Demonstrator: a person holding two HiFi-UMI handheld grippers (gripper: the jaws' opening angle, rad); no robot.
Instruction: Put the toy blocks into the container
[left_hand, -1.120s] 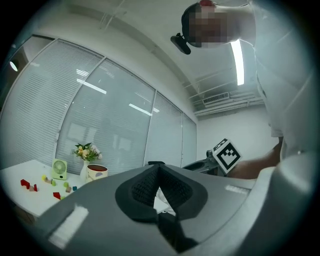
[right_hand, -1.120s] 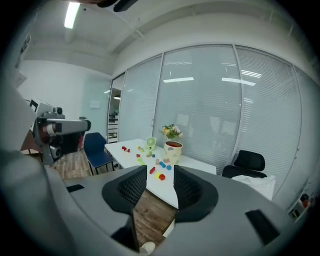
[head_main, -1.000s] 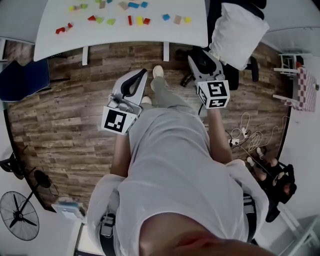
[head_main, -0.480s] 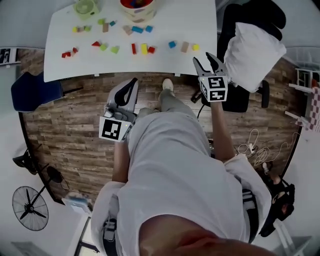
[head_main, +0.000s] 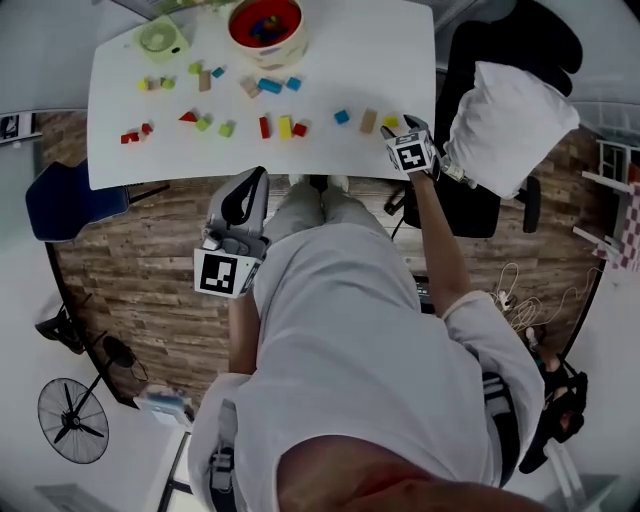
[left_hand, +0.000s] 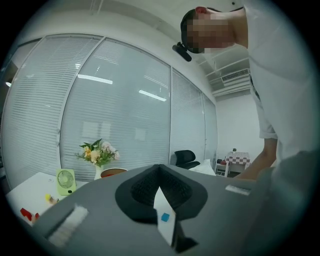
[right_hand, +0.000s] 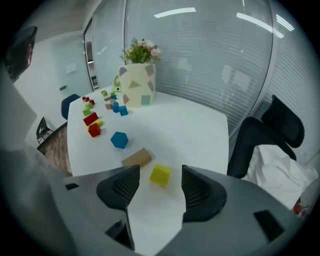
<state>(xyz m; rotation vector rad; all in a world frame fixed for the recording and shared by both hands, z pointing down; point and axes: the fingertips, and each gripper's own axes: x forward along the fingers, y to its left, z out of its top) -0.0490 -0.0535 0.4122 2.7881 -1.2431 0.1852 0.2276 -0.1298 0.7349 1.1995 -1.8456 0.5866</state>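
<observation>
Coloured toy blocks lie scattered over the white table (head_main: 350, 50). The container (head_main: 265, 25), a round tub holding several blocks, stands at the table's far side. My right gripper (head_main: 403, 133) reaches over the near right edge, and its jaws are opening. In the right gripper view a yellow block (right_hand: 160, 175) lies on the table just ahead of the right gripper (right_hand: 159, 187), level with its fingertips and untouched. A tan block (right_hand: 136, 157) and a blue block (right_hand: 119, 139) lie beyond it. My left gripper (head_main: 250, 182) hangs shut and empty below the table's edge.
A green desk fan (head_main: 160, 38) stands at the table's far left. An office chair with a white cloth (head_main: 510, 100) is close on the right, a blue chair (head_main: 65, 185) on the left. A vase of flowers (right_hand: 142, 50) stands behind the container (right_hand: 136, 85).
The person has stepped up to the table. The right gripper has moved forward from above the floor to the table's near right edge, jaws wider. The left gripper stays low and shut.
</observation>
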